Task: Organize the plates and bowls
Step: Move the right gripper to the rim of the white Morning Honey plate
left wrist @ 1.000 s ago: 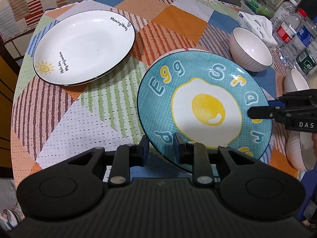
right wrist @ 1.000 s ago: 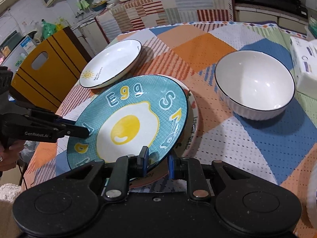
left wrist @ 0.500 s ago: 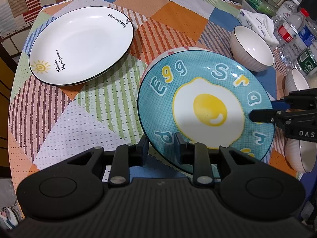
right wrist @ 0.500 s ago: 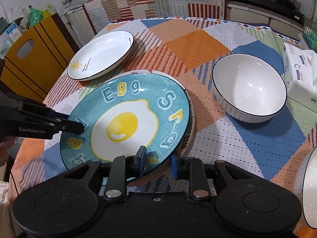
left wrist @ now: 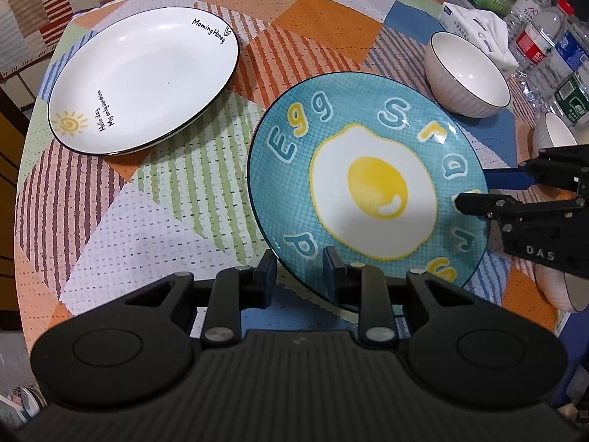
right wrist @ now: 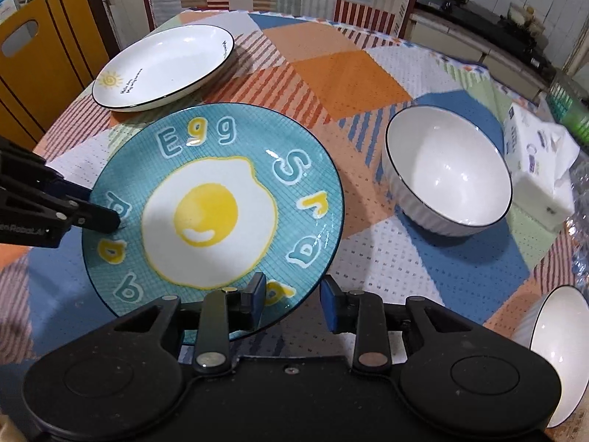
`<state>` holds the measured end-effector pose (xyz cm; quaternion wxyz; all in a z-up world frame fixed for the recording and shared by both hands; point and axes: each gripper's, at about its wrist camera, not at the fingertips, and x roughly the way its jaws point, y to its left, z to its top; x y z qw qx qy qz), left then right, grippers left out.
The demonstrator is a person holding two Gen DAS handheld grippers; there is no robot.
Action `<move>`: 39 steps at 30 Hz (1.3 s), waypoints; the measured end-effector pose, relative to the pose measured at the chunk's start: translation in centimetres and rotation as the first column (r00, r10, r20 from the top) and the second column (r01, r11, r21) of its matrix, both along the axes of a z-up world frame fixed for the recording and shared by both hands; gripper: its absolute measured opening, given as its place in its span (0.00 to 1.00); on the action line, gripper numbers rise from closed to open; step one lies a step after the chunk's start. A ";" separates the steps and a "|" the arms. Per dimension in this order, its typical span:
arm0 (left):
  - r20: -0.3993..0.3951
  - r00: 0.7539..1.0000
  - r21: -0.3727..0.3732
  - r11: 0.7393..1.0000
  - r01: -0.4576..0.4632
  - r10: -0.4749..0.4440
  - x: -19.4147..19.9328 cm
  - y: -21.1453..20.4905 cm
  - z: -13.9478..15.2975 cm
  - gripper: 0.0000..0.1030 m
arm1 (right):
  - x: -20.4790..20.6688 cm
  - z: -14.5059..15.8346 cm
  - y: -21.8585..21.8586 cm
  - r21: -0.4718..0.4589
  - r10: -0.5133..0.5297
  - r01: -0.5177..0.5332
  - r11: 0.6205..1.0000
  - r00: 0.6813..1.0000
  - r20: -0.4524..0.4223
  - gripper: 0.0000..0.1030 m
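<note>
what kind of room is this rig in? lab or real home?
Most likely a real home kitchen or dining corner, not a lab. A patchwork tablecloth covers the table, a stove counter runs along the back wall, and water bottles and a tissue pack sit among the dishes.

Plates and bowls on your patchwork cloth

Your teal egg plate point(left wrist: 368, 191) sits level at the near edge; the white sun-print plate point(left wrist: 143, 81) lies apart, farther left. A white ribbed bowl point(right wrist: 447, 171) stands upright to the right, another white bowl point(right wrist: 559, 353) at the right edge.
</note>
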<state>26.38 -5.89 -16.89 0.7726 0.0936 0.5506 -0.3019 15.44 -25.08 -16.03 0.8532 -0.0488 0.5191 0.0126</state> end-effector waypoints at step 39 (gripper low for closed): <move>0.089 0.996 0.092 0.995 -0.035 0.027 2.2 10.4 8.5 0.42 | 4.0 12.3 6.9 -0.035 0.419 -0.427 0.903 0.862 0.285 0.50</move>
